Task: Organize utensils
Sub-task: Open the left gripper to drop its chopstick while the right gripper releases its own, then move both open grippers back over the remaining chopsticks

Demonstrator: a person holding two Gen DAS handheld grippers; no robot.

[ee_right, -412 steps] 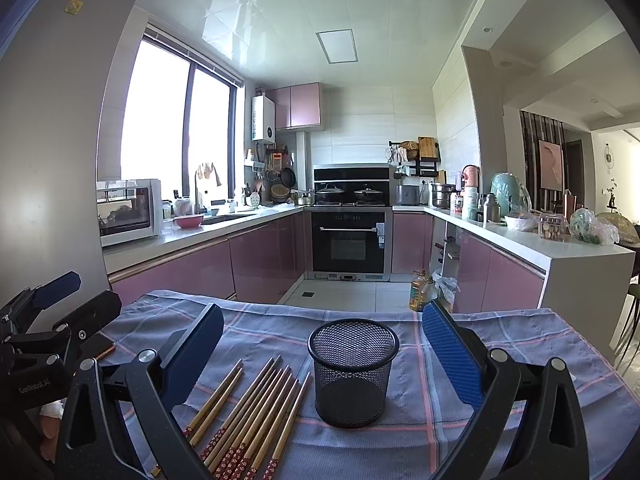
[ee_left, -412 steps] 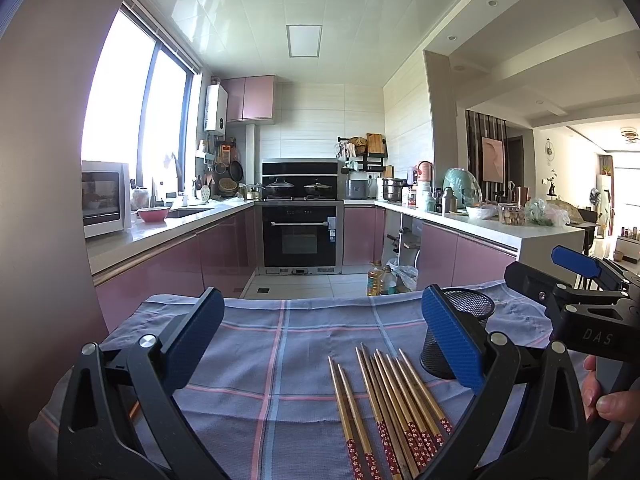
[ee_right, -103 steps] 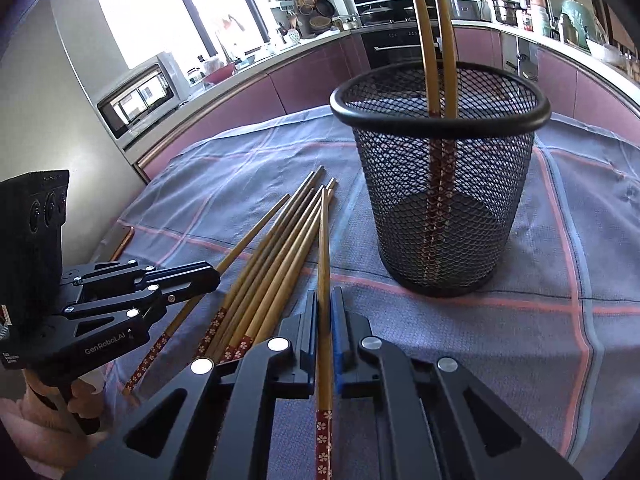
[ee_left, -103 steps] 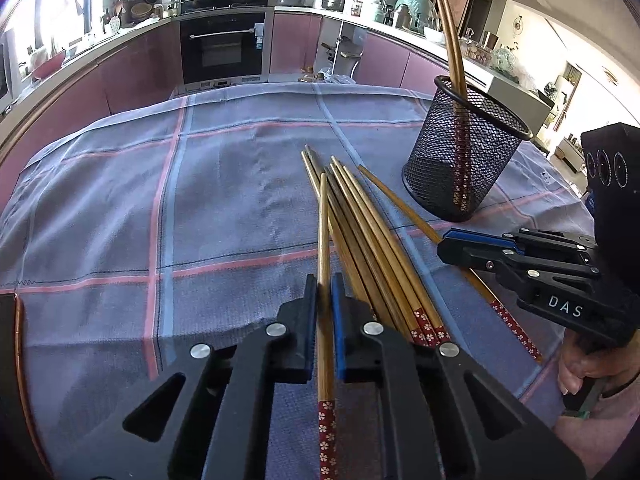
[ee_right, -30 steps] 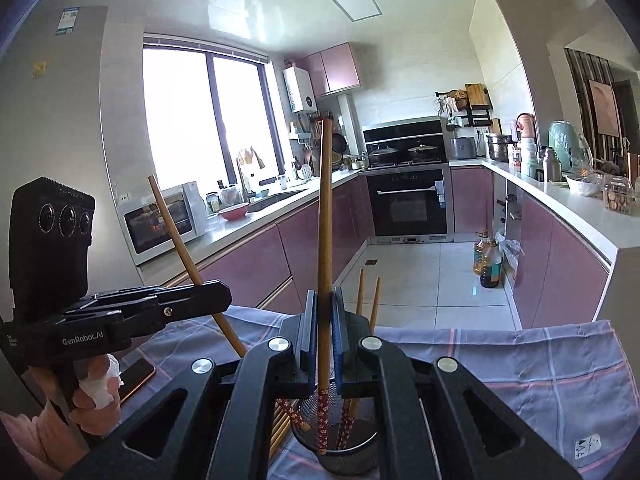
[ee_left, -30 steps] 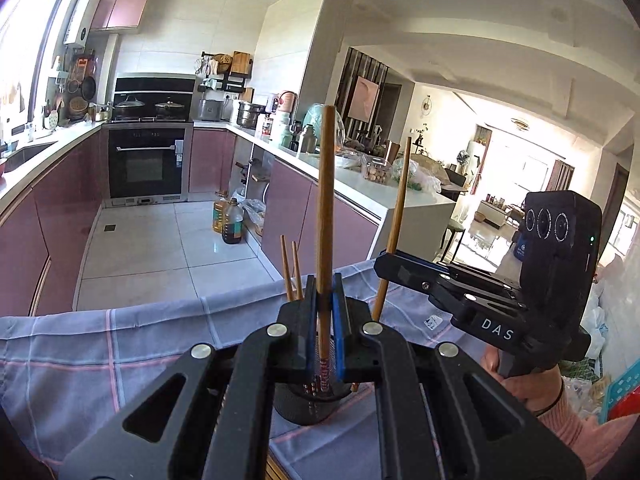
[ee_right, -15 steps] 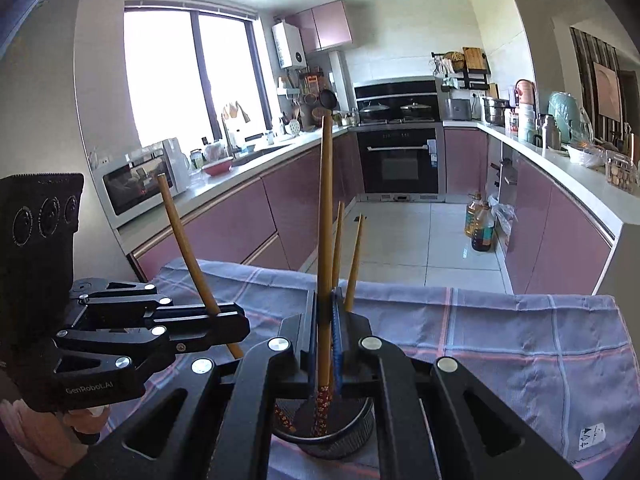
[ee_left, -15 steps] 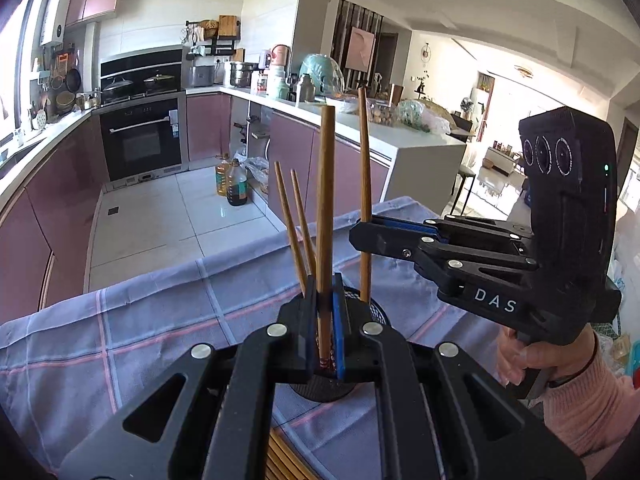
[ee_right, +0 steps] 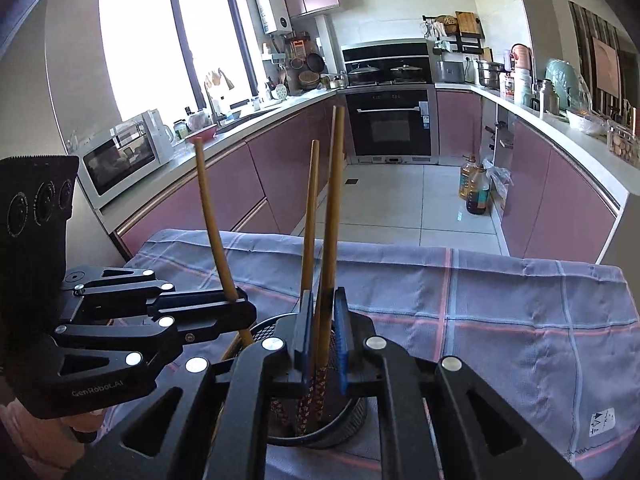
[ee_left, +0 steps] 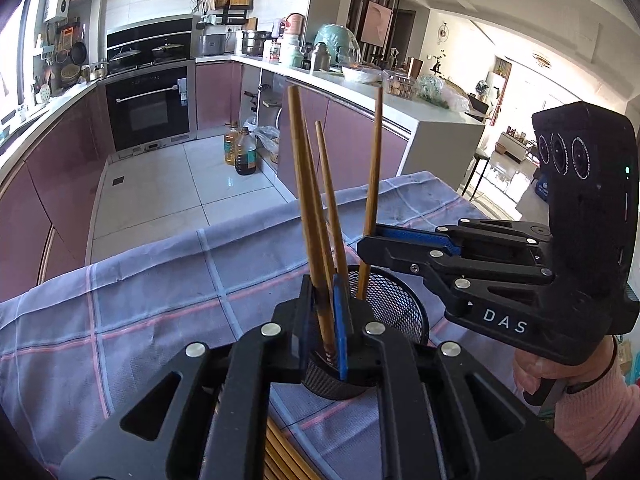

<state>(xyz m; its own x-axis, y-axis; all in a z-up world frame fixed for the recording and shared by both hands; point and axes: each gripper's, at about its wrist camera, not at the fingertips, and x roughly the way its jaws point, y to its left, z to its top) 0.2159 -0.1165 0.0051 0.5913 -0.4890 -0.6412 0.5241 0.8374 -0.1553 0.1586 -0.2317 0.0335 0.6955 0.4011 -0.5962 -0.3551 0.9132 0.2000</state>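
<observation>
- The mesh holder [ee_left: 394, 304] shows only its far rim, lower middle of the left wrist view; the left gripper [ee_left: 325, 320] covers the rest.
- Loose chopsticks [ee_left: 282, 454] run off the bottom edge.
- Whether either gripper's pads touch a chopstick is unclear.

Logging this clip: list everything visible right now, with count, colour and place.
Mesh holder: one, black, on the cloth.
Standing chopsticks: four, bamboo brown, in the holder.
Lying chopsticks: brown, on the cloth near the holder, count hidden.
Cloth: one, blue-grey with pink checks, over the table.
Oil bottles: two, amber, on the floor.
Oven: one, black, far wall.
Microwave: one, white, window counter.
Left tongs: black, blue pads, slightly parted around one chopstick over the holder.
Right tongs: same, around another.
Right hand: pink sleeve, gripping its handle.
</observation>
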